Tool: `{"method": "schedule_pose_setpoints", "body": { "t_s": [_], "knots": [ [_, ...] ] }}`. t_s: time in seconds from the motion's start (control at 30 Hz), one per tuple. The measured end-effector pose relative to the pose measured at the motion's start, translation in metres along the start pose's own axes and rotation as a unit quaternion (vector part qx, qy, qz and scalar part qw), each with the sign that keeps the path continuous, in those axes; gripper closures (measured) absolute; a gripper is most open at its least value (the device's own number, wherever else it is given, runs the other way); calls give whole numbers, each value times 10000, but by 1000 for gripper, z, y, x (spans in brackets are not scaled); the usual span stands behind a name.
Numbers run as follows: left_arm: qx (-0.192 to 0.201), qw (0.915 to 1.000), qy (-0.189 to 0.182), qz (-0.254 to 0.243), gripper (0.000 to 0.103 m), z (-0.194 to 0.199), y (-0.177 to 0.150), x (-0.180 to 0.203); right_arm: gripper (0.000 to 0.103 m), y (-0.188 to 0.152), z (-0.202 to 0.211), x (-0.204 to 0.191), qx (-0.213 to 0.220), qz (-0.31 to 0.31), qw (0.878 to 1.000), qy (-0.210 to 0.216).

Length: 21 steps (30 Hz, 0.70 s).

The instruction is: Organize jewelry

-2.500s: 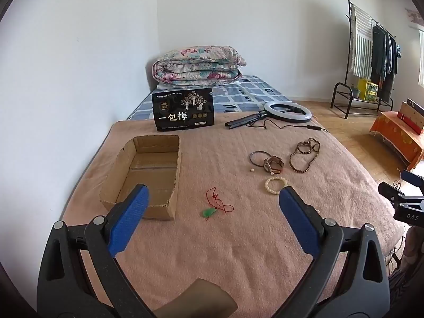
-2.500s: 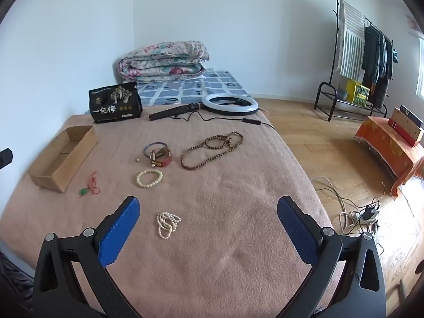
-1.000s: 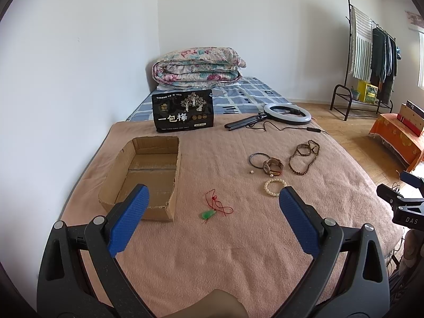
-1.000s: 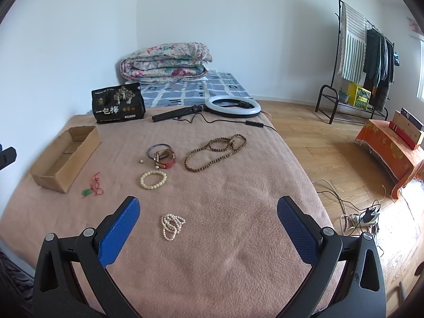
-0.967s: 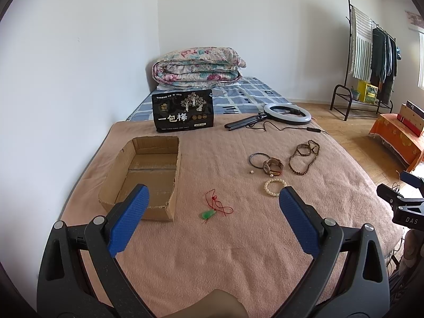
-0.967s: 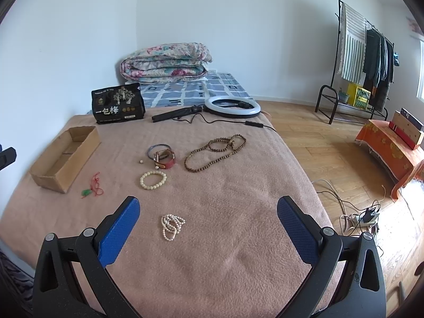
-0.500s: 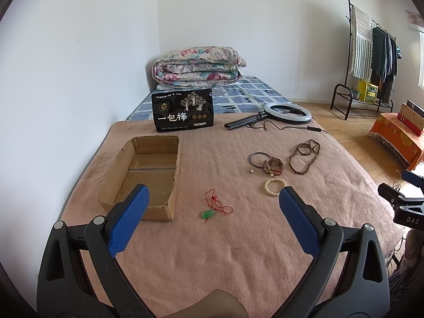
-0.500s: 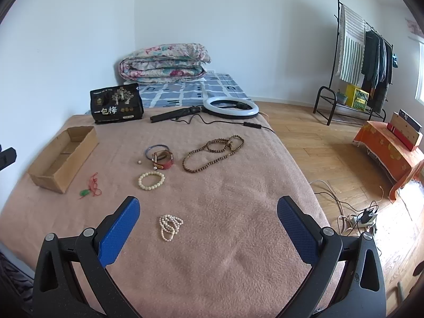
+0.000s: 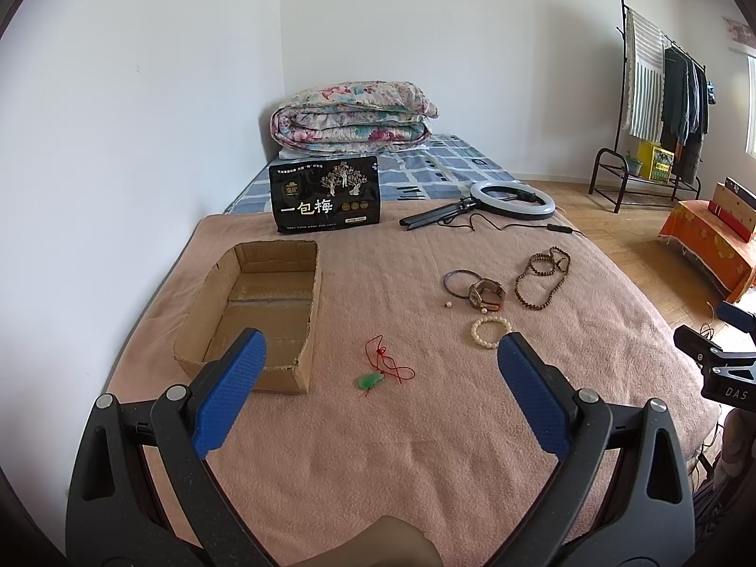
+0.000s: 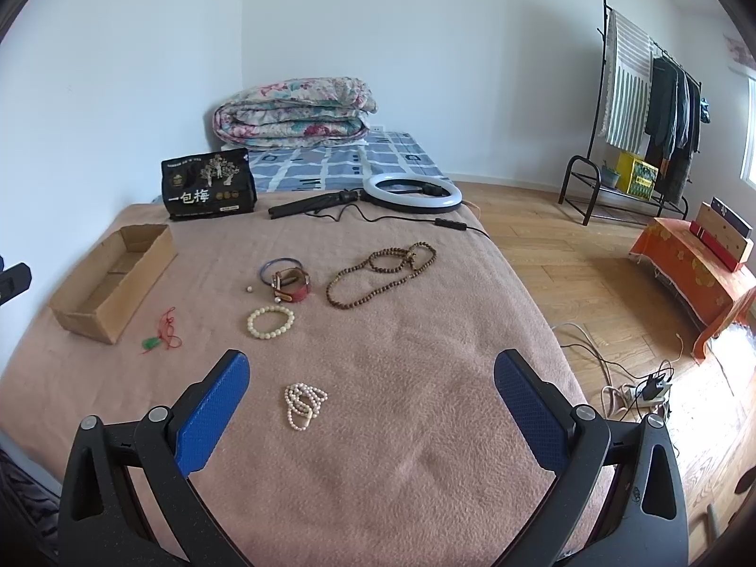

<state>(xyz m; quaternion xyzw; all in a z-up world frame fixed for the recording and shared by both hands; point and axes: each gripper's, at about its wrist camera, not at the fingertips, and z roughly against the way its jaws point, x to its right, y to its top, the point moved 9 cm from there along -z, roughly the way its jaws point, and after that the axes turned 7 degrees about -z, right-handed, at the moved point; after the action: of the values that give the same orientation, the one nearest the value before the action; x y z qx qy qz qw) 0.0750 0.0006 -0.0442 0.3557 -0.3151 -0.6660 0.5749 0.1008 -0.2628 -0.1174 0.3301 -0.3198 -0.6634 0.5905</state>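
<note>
Cardboard is where all of this should end up: the open box (image 9: pixel 257 312) sits empty on the pink blanket (image 9: pixel 378 449) near the wall side, and none of the jewelry is in it yet. I have both tools spread wide with nothing between the pads, the left gripper (image 9: pixel 380 378) hanging over the green pendant on its red cord (image 9: pixel 385 371), the right gripper (image 10: pixel 371 394) over the small pile of pearl strands (image 10: pixel 304 404). Farther up the blanket lie the cream bead bracelet (image 10: pixel 270 322), the watch with the red strap (image 10: pixel 292 285) touching a thin dark bangle (image 10: pixel 279 265), a single loose bead (image 10: pixel 249 289) just beside them, and the long brown bead necklace (image 10: pixel 382 274). I judge the first pick has not begun, so my plan is to start with what is nearest each tool. For the pendant I would come down straight, pinch the green stone and not the cord, which I expect to slip through the pads, then lift high enough that the trailing cord clears the box wall. The pearls look heaped, so I would close across the middle of the pile to catch several strands at once, and I would press only lightly, since the blanket will probably bunch up.
</note>
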Motion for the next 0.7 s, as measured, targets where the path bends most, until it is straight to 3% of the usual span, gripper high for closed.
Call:
{"method": "schedule_pose_setpoints", "body": {
  "t_s": [0.7],
  "knots": [
    [-187, 9998, -24, -67, 3, -11, -15, 5, 0, -2, -4, -2, -73, 33, 10000, 26]
  ]
}}
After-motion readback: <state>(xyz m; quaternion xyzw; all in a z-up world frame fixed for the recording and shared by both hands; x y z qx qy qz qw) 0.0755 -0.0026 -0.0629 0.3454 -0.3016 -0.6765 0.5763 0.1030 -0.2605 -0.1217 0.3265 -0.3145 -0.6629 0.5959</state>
